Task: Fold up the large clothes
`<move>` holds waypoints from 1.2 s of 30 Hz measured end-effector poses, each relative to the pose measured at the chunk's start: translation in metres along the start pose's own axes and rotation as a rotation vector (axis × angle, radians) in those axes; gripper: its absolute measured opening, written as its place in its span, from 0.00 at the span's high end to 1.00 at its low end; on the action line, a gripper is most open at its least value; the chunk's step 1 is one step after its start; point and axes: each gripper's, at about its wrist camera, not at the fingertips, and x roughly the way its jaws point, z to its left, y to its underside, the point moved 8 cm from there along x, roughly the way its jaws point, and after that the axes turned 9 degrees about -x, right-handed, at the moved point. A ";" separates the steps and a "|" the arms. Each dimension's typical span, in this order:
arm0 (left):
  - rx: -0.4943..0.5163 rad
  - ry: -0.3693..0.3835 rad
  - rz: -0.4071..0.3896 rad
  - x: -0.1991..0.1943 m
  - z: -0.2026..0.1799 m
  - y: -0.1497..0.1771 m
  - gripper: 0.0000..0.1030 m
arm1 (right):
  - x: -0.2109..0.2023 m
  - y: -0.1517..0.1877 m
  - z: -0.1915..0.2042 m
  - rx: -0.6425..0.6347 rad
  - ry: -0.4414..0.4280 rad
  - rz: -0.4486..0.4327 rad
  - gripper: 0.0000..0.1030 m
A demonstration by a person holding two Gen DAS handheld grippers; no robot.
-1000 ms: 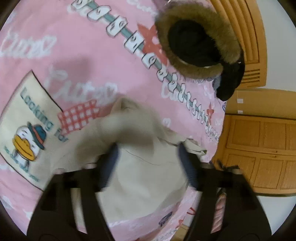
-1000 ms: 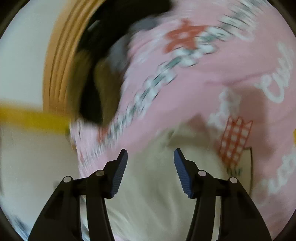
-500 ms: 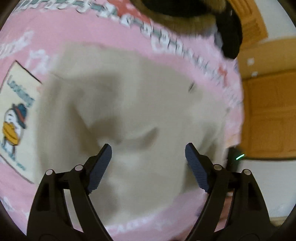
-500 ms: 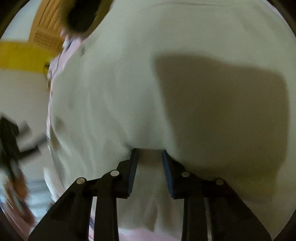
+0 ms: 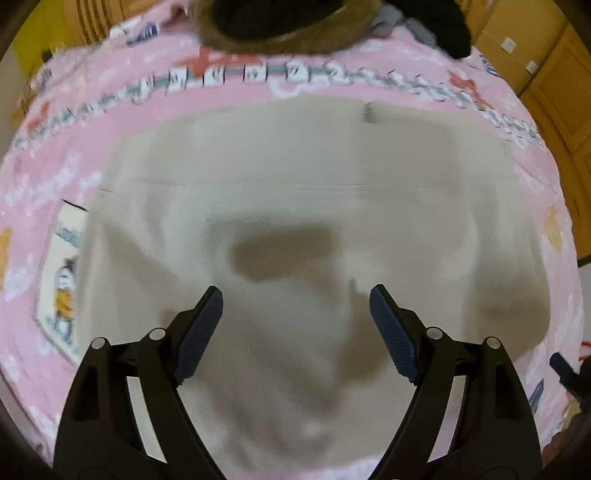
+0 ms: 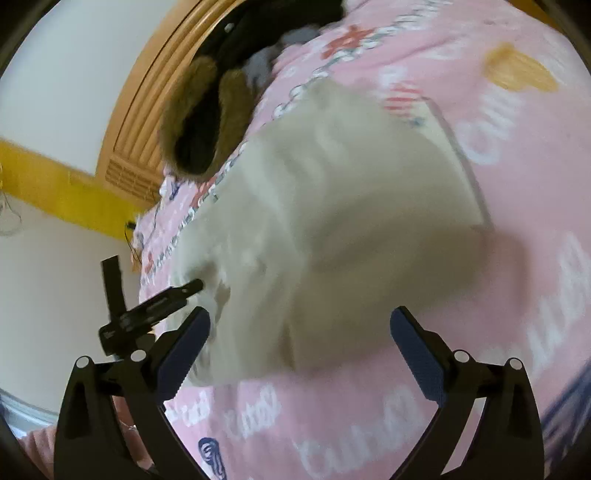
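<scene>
Both tools stand released above the bed: the left tool (image 5: 295,295) has its jaws wide over the cloth (image 5: 303,229) with nothing pressed between the pads, and the right tool (image 6: 299,317) has just been opening, its jaws now spread wide and the cloth (image 6: 332,206) lying free ahead of them.

Largest in both views is the pink quilt (image 5: 74,155), printed with white script and a band of small pictures, which covers the bed. On it lies the cream cloth, spread flat, with one straight seam or fold line across it that only the left view shows, along with the tools' shadows on the fabric. The right view shows instead the cloth's near edge, blurred and rumpled, resting on the quilt (image 6: 517,295).

Beyond the cloth, apart from it, lies a dark coat (image 5: 280,22) with a brown fur trim; in the right view the coat (image 6: 199,122) lies against a wooden headboard (image 6: 147,110).

Only the left view shows wooden cabinet doors (image 5: 554,74) at the right and a duck picture (image 5: 62,291) on the quilt, partly under the cloth's left edge. Only the right view shows the left tool (image 6: 151,306) from the side, touching or just over the cloth's left edge, a white wall (image 6: 66,74) and a yellow band (image 6: 55,184).
</scene>
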 end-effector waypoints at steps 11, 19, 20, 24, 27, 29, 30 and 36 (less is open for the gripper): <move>-0.077 0.054 0.084 0.012 -0.002 0.017 0.99 | 0.048 0.022 -0.080 0.307 -0.013 -0.051 0.07; -0.114 0.051 0.141 0.059 -0.017 -0.004 1.00 | 0.079 -0.022 -0.087 0.293 -0.017 -0.158 0.06; -0.134 0.053 0.154 0.070 -0.018 -0.006 1.00 | 0.082 -0.025 -0.086 0.279 0.006 -0.163 0.06; -0.178 0.063 0.172 0.096 -0.015 -0.007 1.00 | 0.086 -0.030 -0.077 0.211 0.055 -0.152 0.11; -0.210 0.098 0.169 0.095 -0.010 -0.006 1.00 | 0.082 -0.032 -0.080 0.221 0.080 -0.134 0.59; -0.237 0.124 0.167 0.084 -0.007 -0.003 1.00 | 0.079 -0.035 -0.073 0.221 0.046 -0.121 0.65; -0.234 0.142 0.161 0.075 -0.008 0.000 1.00 | 0.078 -0.038 -0.066 0.199 0.029 -0.115 0.69; -0.193 0.252 0.142 0.021 -0.037 0.043 1.00 | 0.064 -0.061 -0.011 0.020 -0.022 -0.126 0.73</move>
